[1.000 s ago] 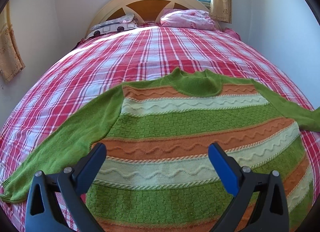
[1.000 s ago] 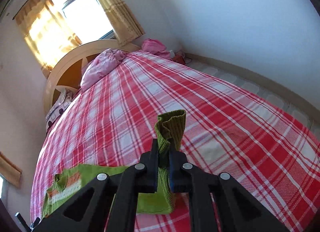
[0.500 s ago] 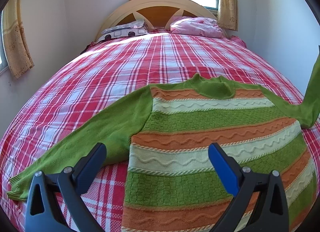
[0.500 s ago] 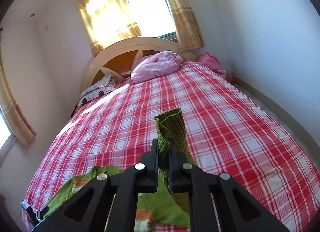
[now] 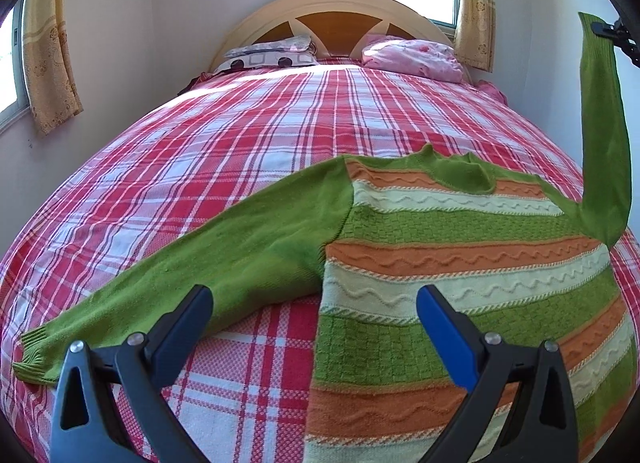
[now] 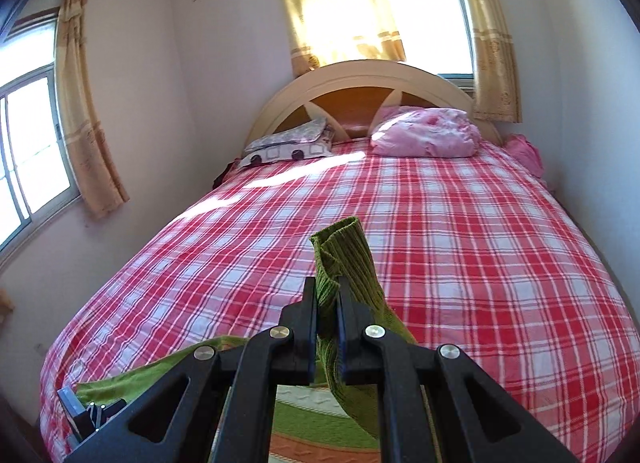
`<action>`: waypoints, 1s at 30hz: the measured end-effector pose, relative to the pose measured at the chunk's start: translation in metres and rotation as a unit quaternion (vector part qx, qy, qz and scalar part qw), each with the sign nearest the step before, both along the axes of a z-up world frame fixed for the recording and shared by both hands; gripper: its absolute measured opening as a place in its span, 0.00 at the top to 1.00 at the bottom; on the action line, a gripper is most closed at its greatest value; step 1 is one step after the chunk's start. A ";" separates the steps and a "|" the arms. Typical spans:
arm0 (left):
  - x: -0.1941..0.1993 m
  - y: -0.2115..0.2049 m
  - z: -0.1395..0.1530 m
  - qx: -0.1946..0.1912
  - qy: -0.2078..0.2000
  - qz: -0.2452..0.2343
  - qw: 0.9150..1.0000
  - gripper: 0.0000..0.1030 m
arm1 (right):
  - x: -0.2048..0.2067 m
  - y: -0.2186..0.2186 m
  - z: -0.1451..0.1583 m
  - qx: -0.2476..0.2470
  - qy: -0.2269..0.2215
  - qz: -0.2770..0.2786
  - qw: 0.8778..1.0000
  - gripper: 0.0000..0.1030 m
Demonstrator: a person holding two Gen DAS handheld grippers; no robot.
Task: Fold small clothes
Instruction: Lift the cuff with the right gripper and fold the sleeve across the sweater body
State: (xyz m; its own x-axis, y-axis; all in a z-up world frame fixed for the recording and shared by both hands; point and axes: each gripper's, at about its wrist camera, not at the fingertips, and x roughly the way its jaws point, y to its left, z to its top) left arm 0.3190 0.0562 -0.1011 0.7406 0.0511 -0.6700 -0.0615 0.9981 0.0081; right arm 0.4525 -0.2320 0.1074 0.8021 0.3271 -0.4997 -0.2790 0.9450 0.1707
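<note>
A small sweater [image 5: 460, 263] with green, orange and cream stripes lies flat on the red plaid bed [image 5: 280, 135]. Its left sleeve [image 5: 192, 283] stretches out flat to the left, cuff near the bed's edge. My left gripper [image 5: 314, 315] is open and empty, just above the sleeve and the sweater's side. My right gripper [image 6: 328, 319] is shut on the green cuff [image 6: 344, 255] of the right sleeve and holds it high; in the left wrist view that sleeve [image 5: 604, 135] rises upright from the shoulder to the right gripper [image 5: 616, 37] at the top right.
Two pillows, a grey patterned one [image 5: 272, 55] and a pink one [image 5: 412, 55], lie by the curved headboard [image 5: 336, 11]. Walls stand close on the left and right of the bed. Curtained windows are behind the headboard and on the left wall.
My right gripper has lifted the right sleeve cuff up off the bed and swung toward the sweater. My left gripper has shifted left, over the left sleeve, still open.
</note>
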 end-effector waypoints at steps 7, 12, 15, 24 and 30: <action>-0.003 0.014 -0.006 0.000 0.007 0.016 1.000 0.00 | 0.011 0.103 -0.081 -0.002 0.056 0.079 0.995 0.93; -0.007 0.021 -0.009 0.001 0.011 0.027 1.000 0.00 | 0.011 0.159 -0.173 -0.028 0.118 0.117 0.986 0.93; -0.010 0.025 -0.013 0.005 0.015 0.030 0.999 0.00 | 0.004 0.180 -0.215 -0.046 0.142 0.131 0.980 0.93; -0.015 0.032 -0.023 0.000 0.030 0.046 0.999 0.00 | -0.010 0.195 -0.243 -0.051 0.155 0.157 0.974 0.93; -0.024 0.029 -0.021 0.004 0.030 0.046 0.998 0.00 | -0.013 0.203 -0.238 -0.054 0.146 0.157 0.975 0.93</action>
State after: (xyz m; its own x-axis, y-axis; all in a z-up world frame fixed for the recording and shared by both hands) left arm 0.2955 0.0857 -0.1222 0.6910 0.1215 -0.7125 -0.1516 0.9882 0.0215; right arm 0.4395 -0.0289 -0.1305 0.4893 0.4676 -0.7362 -0.5127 0.8371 0.1909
